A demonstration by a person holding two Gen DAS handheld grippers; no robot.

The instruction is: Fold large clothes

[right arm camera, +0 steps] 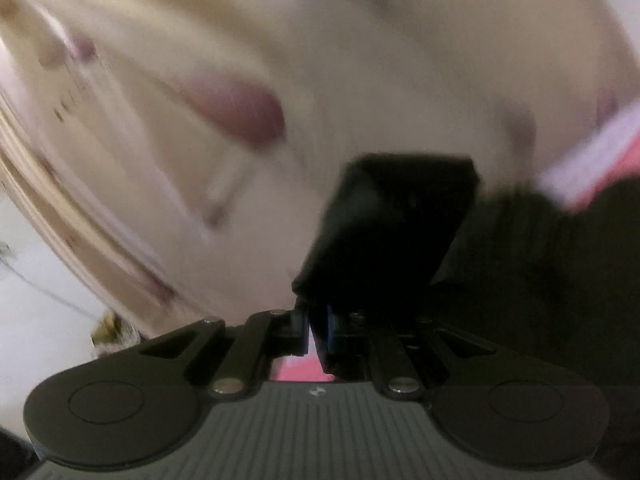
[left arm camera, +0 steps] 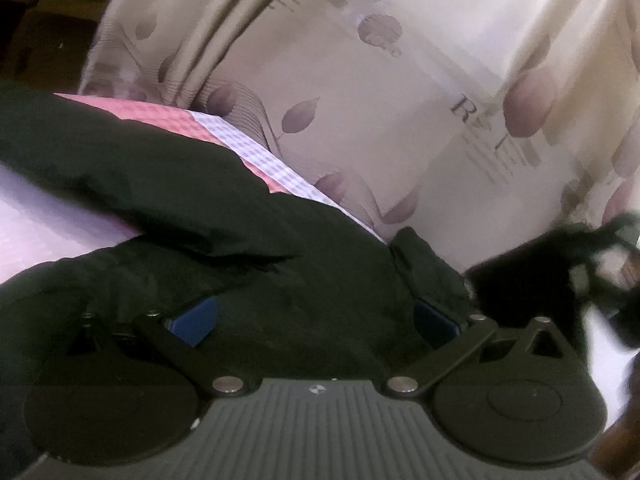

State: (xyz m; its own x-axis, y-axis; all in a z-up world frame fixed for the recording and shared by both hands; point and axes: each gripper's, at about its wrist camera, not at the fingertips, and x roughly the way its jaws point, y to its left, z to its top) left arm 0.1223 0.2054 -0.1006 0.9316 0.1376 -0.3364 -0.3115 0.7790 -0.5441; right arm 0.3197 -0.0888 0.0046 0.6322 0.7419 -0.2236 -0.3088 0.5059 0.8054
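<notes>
Two grippers show, each from its own wrist camera. Nearest in the left view, the left gripper (left arm camera: 314,316) has its blue pads (left arm camera: 198,316) set wide apart, and the dark garment (left arm camera: 224,240) bulges up between them and over them, hiding the tips; whether the jaws press on the cloth I cannot tell. The garment fills the lower left of that view in thick, puffy folds. It lies on a bed sheet (left arm camera: 48,216), pale lilac close by, with a pink check band (left arm camera: 160,114) and a white band (left arm camera: 264,160) dotted in blue at its far edge. At the right edge a blurred dark shape crosses the view; what it is cannot be made out. Behind everything hangs a cream curtain (left arm camera: 360,100) printed with mauve leaves and grey lettering.

In the right view, the right gripper (right arm camera: 316,328) has its jaws clenched on a flap of the garment (right arm camera: 400,216), which stands up from the tips and blocks the middle of the picture. More dark cloth fills the right side. A pink surface shows below the jaws. Beyond, badly smeared, is the curtain (right arm camera: 320,60), and the sheet's pink and white bands (right arm camera: 592,164) at the right.
</notes>
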